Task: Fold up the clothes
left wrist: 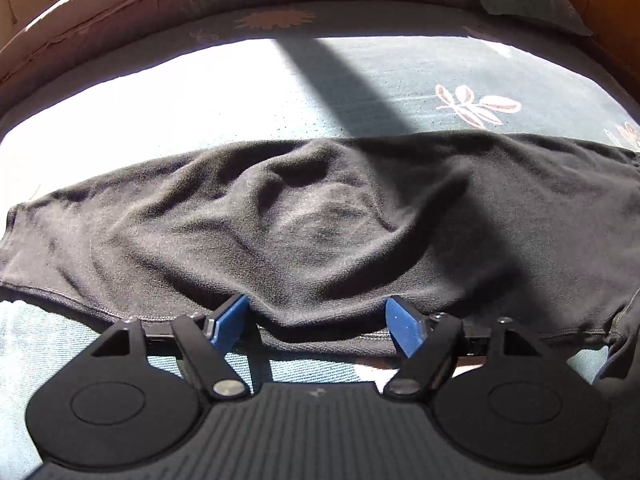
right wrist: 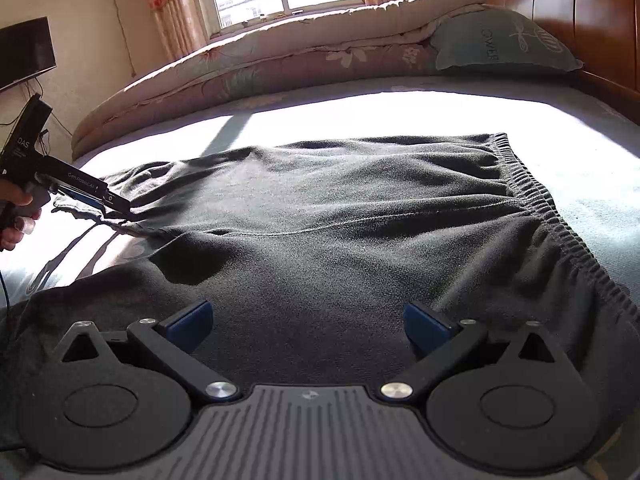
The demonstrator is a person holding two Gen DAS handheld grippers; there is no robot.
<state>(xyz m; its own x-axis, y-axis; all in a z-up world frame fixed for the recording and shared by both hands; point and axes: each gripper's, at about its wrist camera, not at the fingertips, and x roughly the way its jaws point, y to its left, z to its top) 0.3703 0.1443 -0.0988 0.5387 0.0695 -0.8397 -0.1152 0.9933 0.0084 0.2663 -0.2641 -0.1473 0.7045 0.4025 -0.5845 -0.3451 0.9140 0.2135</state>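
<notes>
A black garment (left wrist: pixel 320 220) lies spread across the bed, creased in the middle. Its ribbed elastic waistband (right wrist: pixel 532 200) runs down the right side in the right wrist view. My left gripper (left wrist: pixel 316 322) is open at the garment's near hem, and a fold of that edge bulges between its blue pads (left wrist: pixel 230 320). The right wrist view shows this left gripper (right wrist: pixel 118 206) from the side, held by a hand (right wrist: pixel 16 216), with its tips at the garment's (right wrist: pixel 340 240) left edge. My right gripper (right wrist: pixel 308 322) is open low over the black cloth, nothing gripped.
The bed sheet (left wrist: pixel 400 88) is pale teal with flower prints, in bright sun. A rolled quilt (right wrist: pixel 280 60) and a pillow (right wrist: pixel 500 44) lie along the far side. A wooden headboard (right wrist: pixel 560 8) stands at right, a dark screen (right wrist: pixel 24 52) at left.
</notes>
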